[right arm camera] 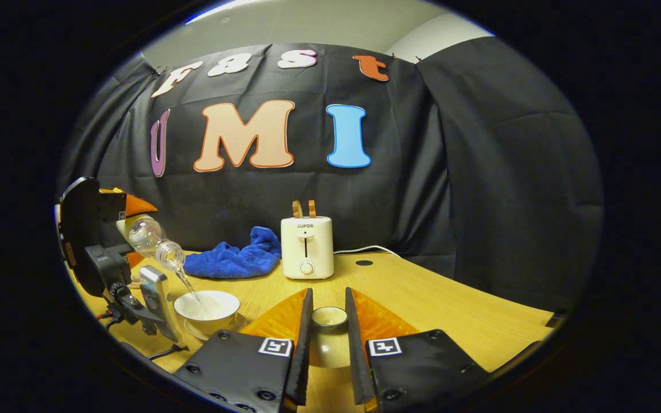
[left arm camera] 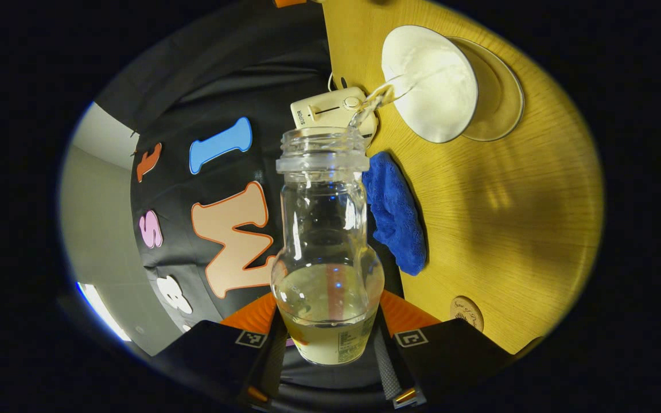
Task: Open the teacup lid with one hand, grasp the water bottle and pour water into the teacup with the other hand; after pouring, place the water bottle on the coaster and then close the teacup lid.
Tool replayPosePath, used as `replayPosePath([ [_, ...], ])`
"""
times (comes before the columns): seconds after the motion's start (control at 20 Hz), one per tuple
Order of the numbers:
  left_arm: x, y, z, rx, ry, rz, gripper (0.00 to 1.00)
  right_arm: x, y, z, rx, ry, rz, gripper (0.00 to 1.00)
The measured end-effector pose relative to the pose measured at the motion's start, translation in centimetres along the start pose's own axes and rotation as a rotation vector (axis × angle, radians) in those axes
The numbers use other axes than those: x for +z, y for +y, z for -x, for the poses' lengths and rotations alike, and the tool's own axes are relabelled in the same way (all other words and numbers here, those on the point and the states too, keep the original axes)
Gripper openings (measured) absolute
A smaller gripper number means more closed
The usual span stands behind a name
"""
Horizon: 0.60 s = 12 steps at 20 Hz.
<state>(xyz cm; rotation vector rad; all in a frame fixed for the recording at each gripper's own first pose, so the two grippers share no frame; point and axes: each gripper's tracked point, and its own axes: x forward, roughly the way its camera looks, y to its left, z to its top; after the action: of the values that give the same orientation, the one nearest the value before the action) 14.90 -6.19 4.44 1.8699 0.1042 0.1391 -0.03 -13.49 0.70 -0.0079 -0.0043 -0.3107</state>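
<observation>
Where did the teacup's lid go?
The teacup lid is held between the right tongs, low in the middle of the right gripper view, right of the open teacup and before the toaster.

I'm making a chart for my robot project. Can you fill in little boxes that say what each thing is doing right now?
left gripper: shut on bottle
bottle: tilted, pouring water into cup
cup: open, on saucer, catching the water
right gripper: shut on lid
lid: held off the cup, over the table
coaster: bare, near table edge
toaster: at the back, beside cloth
</observation>
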Motion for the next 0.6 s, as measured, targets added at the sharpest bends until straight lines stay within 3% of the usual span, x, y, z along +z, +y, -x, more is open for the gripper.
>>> replayPosePath([
  [0.6,0.8,1.0,-0.2,0.017,-0.017,-0.083,0.65,0.0,0.0,0.0,0.001,0.001,0.0,0.34],
])
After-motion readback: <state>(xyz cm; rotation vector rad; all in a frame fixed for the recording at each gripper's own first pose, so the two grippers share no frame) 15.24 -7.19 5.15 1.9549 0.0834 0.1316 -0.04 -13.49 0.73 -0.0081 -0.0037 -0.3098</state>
